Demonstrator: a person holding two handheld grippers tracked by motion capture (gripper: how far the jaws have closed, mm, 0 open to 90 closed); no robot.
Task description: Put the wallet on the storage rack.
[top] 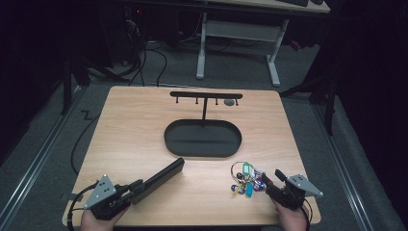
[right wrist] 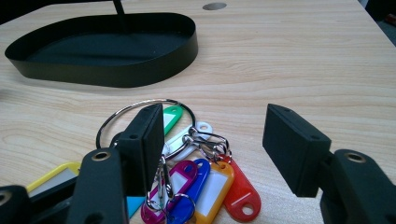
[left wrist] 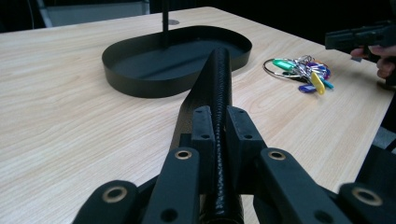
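A long flat black case [top: 161, 177] lies slanted on the wooden table, its far end pointing at a black oval tray [top: 202, 153]. My left gripper [top: 137, 186] is shut on the case's near end; in the left gripper view both jaws clamp the case [left wrist: 218, 79] edge-up. A ring of coloured key tags [top: 244, 179] lies at front right. My right gripper [top: 272, 177] stands open just right of them. In the right gripper view the key tags [right wrist: 201, 182] lie between and under the spread jaws, apart from both pads.
A T-shaped hook stand [top: 206, 95] rises from the tray's back edge. A round grommet [top: 230, 102] sits in the tabletop behind it. The tray wall [right wrist: 116, 74] is ahead of the right gripper. A white-legged desk [top: 238, 43] and floor cables lie beyond the table.
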